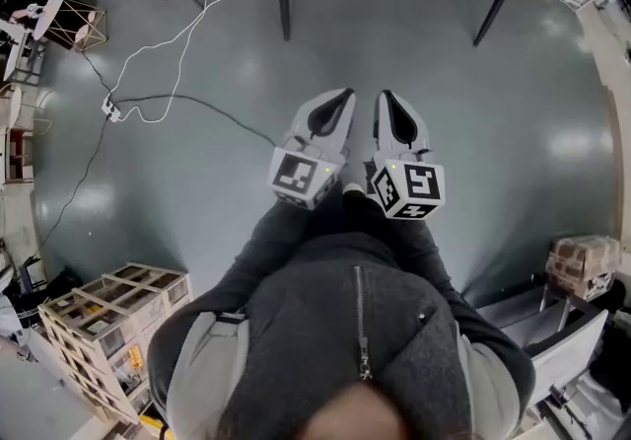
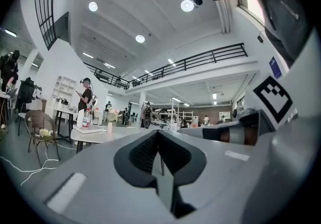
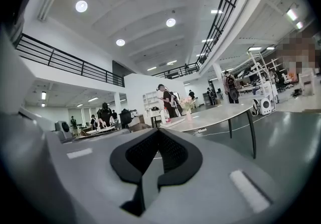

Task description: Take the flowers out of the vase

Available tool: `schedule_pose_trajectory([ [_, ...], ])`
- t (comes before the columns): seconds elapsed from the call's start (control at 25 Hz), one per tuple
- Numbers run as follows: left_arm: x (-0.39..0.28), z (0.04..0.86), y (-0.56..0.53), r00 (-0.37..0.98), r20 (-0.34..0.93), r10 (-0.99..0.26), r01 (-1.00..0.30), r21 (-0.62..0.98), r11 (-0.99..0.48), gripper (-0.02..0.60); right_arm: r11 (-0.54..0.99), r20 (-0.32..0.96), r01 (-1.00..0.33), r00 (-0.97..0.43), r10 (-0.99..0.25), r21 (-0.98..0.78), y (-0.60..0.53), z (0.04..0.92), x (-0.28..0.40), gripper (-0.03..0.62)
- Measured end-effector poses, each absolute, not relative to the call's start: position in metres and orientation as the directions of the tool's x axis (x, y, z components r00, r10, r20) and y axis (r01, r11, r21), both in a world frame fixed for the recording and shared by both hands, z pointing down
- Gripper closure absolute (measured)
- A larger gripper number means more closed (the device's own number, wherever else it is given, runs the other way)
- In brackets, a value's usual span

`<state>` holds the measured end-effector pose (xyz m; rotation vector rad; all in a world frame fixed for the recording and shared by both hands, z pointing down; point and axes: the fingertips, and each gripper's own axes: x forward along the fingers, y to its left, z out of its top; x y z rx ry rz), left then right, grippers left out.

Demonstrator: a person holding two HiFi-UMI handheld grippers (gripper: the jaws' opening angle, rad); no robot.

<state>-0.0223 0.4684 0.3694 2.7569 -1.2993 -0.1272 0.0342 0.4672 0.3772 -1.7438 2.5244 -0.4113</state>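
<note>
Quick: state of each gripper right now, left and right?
Left gripper: closed, holding nothing.
Right gripper: closed, holding nothing.

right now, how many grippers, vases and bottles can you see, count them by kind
grippers: 2, the left gripper and the right gripper, both shut and empty
vase of flowers: 1
bottle: 1 that I can make out
total: 4
</note>
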Motion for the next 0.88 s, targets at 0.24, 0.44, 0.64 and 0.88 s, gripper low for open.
schedule_pose_trajectory([
  [0.24, -0.009, 0.370, 0.457, 0.628, -0.041, -0.777, -0.770, 0.113, -0.629, 0.572, 0.334, 0.078, -0.913, -0.361, -0.929, -0.236, 0.456, 0.372, 0.047, 0.591],
  [0.44, -0.002, 0.374, 0.433, 0.620, -0.036, -0.784, -0.776, 0.121, -0.619, 0.572, 0.332, 0.081, -0.914, -0.359, -0.930, -0.233, 0.431, 0.375, 0.055, 0.591],
  [0.64, -0.001, 0.381, 0.394, 0.619, -0.021, -0.785, -0.778, 0.121, -0.617, 0.572, 0.338, 0.074, -0.910, -0.364, -0.928, -0.241, 0.396, 0.377, 0.055, 0.591],
  [0.88, 0.000, 0.378, 0.334, 0.624, -0.008, -0.781, -0.776, 0.109, -0.621, 0.572, 0.337, 0.101, -0.906, -0.371, -0.923, -0.256, 0.339, 0.376, 0.057, 0.591],
])
